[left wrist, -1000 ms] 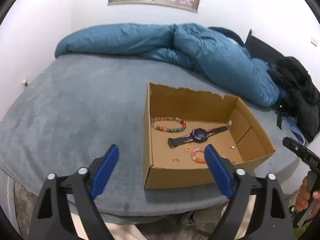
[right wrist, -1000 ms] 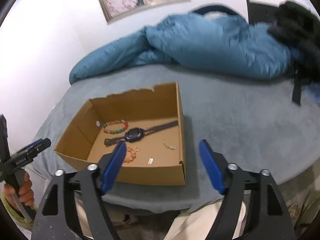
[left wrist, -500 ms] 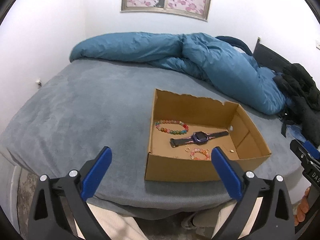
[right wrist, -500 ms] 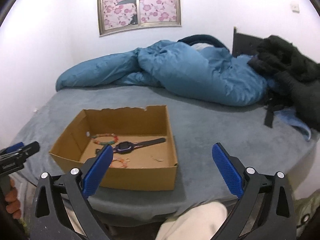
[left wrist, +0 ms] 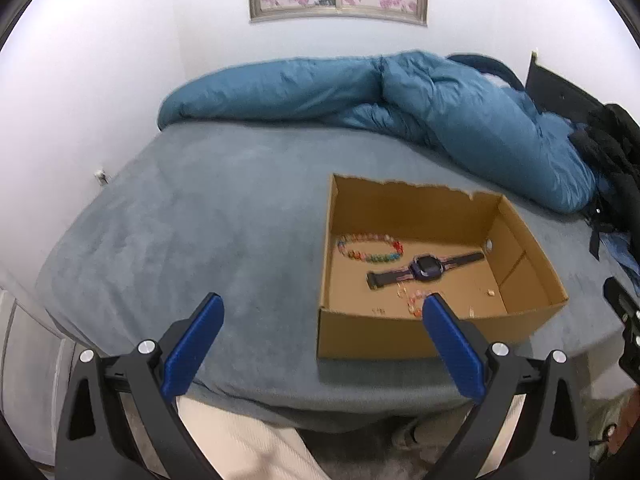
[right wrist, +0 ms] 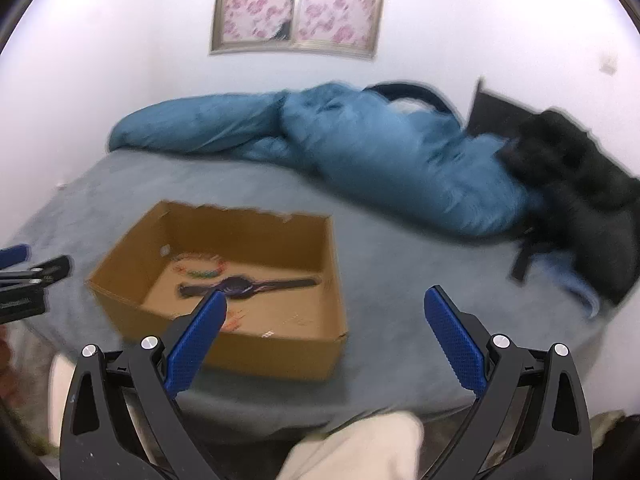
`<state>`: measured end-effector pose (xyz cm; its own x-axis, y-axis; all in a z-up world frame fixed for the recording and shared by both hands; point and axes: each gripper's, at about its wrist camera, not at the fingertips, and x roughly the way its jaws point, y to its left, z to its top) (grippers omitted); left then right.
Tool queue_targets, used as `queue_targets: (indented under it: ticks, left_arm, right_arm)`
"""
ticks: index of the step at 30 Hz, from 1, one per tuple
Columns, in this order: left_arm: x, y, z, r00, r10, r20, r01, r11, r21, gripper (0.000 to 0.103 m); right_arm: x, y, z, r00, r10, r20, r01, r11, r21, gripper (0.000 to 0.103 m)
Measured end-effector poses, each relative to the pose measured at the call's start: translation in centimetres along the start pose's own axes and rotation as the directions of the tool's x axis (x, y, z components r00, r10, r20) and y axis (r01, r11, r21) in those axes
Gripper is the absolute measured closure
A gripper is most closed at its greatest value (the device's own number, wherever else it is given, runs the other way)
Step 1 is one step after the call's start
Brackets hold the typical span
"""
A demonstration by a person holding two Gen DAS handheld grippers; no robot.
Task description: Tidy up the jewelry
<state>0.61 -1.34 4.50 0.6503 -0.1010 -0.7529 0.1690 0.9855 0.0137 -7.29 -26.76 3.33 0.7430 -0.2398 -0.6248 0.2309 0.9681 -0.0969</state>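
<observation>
An open cardboard box (left wrist: 400,340) (right wrist: 256,354) sits on the grey bed near its front edge. Inside lie a multicoloured bead bracelet (left wrist: 370,247) (right wrist: 199,268), a dark purple watch (left wrist: 426,268) (right wrist: 248,286), a small pink bead bracelet (left wrist: 414,300) and a few tiny gold pieces (left wrist: 490,292). My left gripper (left wrist: 320,308) hangs open in front of the bed, left of the box, with nothing between its blue pads. My right gripper (right wrist: 325,304) is open too, empty, in front of the box's right corner.
A rumpled blue duvet (left wrist: 400,100) (right wrist: 360,144) lies along the back of the bed (left wrist: 200,220). Black clothing (right wrist: 580,176) is piled at the right. The other gripper shows at each view's edge (left wrist: 624,320) (right wrist: 28,280). The person's light trousers (right wrist: 360,448) are below.
Both grippers have drawn back and tilted up, so the box looks farther away and more of the wall and the window shows. Their jaws stand a little wider than before.
</observation>
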Motion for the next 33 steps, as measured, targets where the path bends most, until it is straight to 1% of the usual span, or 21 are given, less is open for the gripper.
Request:
queue_targets:
  ticks: [2, 3, 6, 10, 15, 23, 33]
  left_arm:
    - [0.4, -0.1, -0.1, 1.0, 0.012, -0.021, -0.012, 1.0, -0.001, 0.006]
    - [0.6, -0.1, -0.2, 0.999, 0.018, -0.031, -0.018, 1.0, 0.004, 0.006]
    - [1.4, -0.5, -0.6, 0.996, 0.025, -0.082, -0.024, 0.999, 0.024, 0.006]
    - [2.3, -1.0, -1.2, 0.989, 0.036, -0.144, -0.03, 0.999, 0.041, 0.006]
    - [3.0, -1.3, -1.5, 0.981, 0.04, -0.192, -0.032, 0.998, 0.048, 0.006]
    - [3.9, -1.0, -1.1, 0.973, 0.051, -0.223, -0.039, 0.998, 0.058, 0.006]
    - [5.6, 0.7, -0.3, 0.962, 0.089, -0.256, -0.081, 0.996, 0.043, 0.006]
  right_arm:
    - [0.5, -0.1, -0.2, 0.998, 0.023, -0.052, -0.021, 0.999, 0.036, 0.008]
    - [1.1, -0.3, -0.5, 0.995, 0.027, -0.098, -0.021, 0.998, 0.063, 0.008]
    - [2.3, -0.5, -1.1, 0.982, 0.05, -0.179, -0.031, 0.994, 0.106, 0.008]
    - [3.6, -0.2, -2.1, 0.963, 0.056, -0.264, -0.027, 0.993, 0.112, 0.008]
    - [4.3, 0.4, -2.5, 0.95, 0.056, -0.308, -0.026, 0.995, 0.101, 0.008]
    - [5.5, 0.8, -2.0, 0.937, 0.06, -0.343, -0.027, 0.994, 0.102, 0.008]
    - [7.4, 1.2, -1.5, 0.923, 0.058, -0.381, -0.025, 0.996, 0.091, 0.008]
